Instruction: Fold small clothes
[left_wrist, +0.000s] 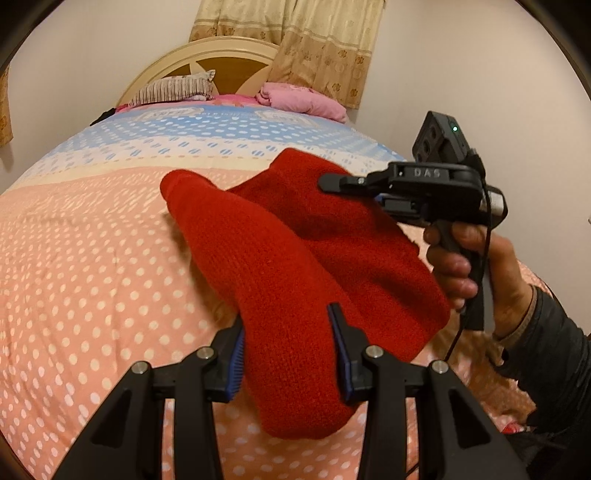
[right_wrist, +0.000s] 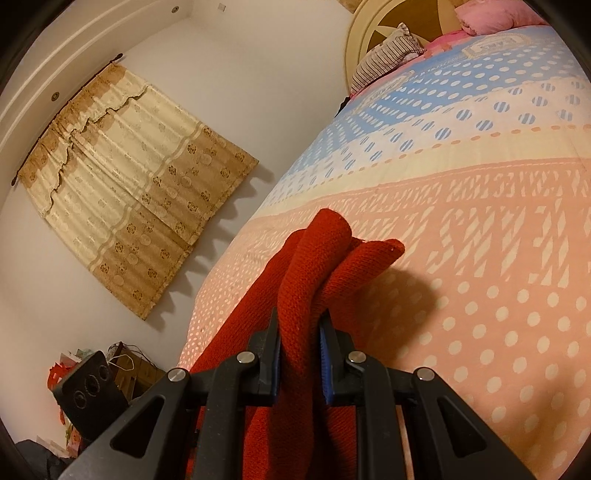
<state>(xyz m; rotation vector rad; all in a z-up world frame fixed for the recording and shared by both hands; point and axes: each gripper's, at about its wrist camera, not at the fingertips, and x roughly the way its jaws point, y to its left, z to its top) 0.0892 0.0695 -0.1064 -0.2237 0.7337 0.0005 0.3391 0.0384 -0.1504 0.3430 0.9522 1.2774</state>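
A red knitted garment (left_wrist: 295, 266) is held up above the bed between both grippers. My left gripper (left_wrist: 288, 354) has its blue-padded jaws closed on a thick fold of it, which hangs down past the fingers. My right gripper (left_wrist: 332, 184) shows in the left wrist view at the garment's far right edge, held in a hand, its fingers clamped on the cloth. In the right wrist view the right gripper (right_wrist: 299, 347) is shut on a bunched roll of the red garment (right_wrist: 314, 266).
The bed has a pink polka-dot cover (left_wrist: 92, 277) with a blue band further up. A striped pillow (left_wrist: 173, 90) and pink bedding (left_wrist: 306, 99) lie at the headboard. Curtains (right_wrist: 129, 184) hang on the wall; clutter (right_wrist: 122, 365) sits on the floor.
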